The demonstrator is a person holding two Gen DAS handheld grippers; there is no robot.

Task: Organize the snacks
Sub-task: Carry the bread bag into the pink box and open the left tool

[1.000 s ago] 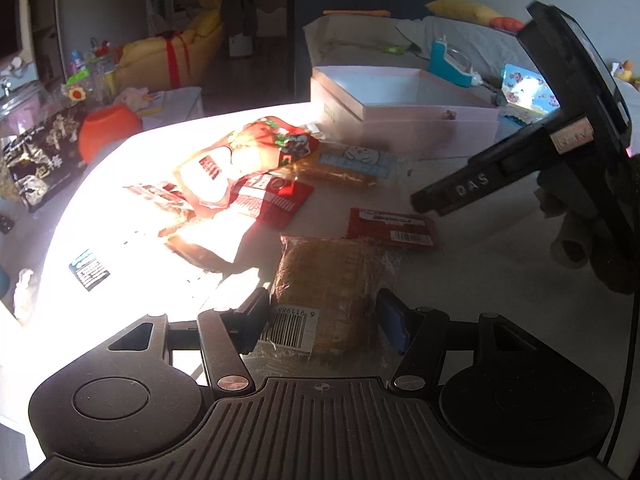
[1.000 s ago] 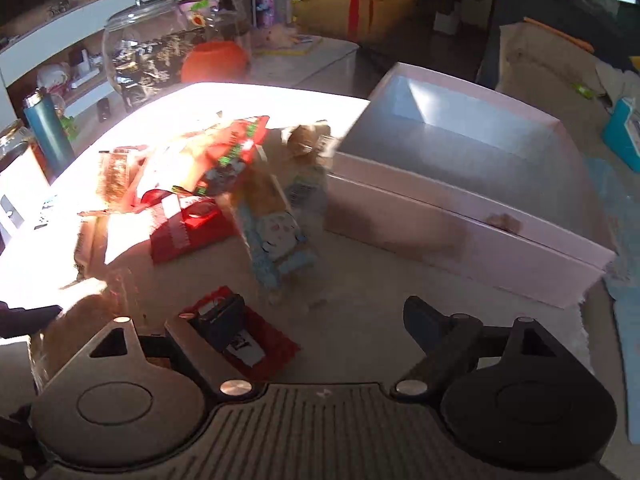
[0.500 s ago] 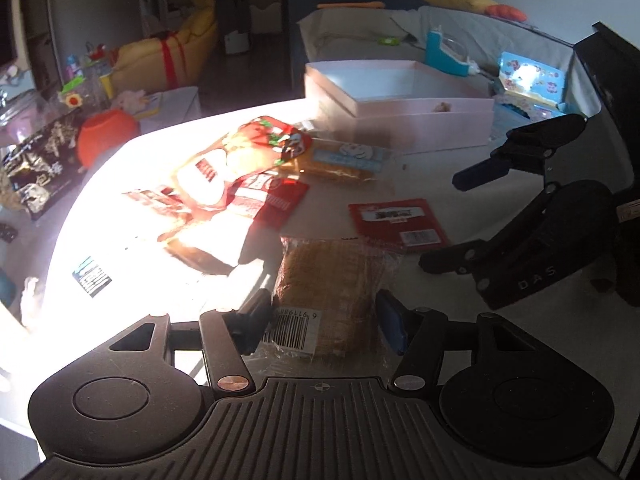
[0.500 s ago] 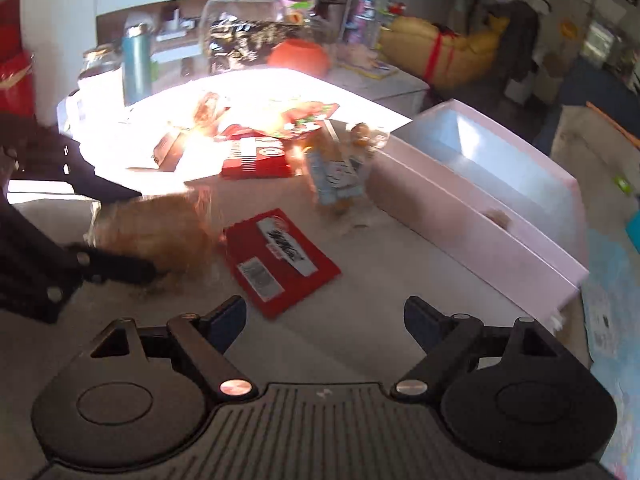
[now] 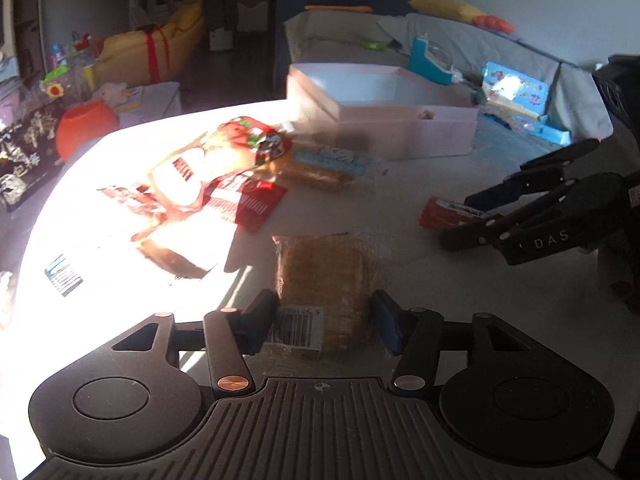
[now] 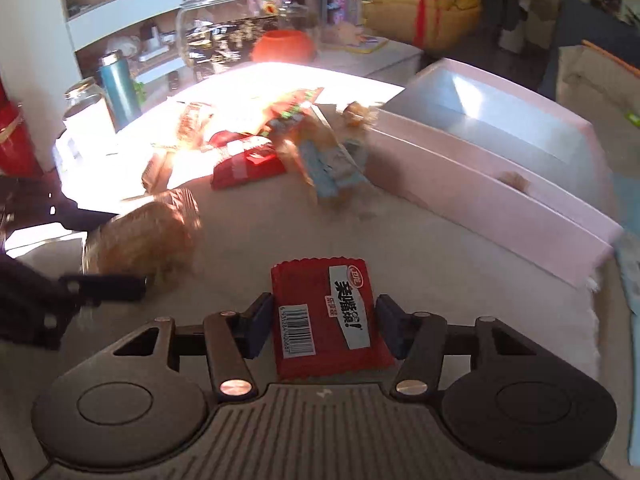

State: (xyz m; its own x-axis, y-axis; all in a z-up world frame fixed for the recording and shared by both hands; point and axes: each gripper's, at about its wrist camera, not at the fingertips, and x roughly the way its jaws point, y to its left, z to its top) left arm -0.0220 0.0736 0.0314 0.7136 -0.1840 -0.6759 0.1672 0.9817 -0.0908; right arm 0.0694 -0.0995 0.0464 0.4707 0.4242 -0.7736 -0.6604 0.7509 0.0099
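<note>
Left gripper (image 5: 323, 322) open, straddling bread pack (image 5: 324, 280) near side of pink box (image 5: 384, 120). Right gripper (image 6: 323, 326) open around red packet (image 6: 326, 316), fingers beside its edges, contact unclear. Other snacks (image 5: 224, 168) heaped left of box, on table (image 5: 460, 300).

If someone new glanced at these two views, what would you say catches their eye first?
Probably the blaze of sunlight over the heap of red and orange snack wrappers on the white table. Next, the flat red packet with a barcode between the right gripper fingers, and the clear-wrapped brown cake between the left gripper fingers. Behind stands the open pale pink box.
</note>
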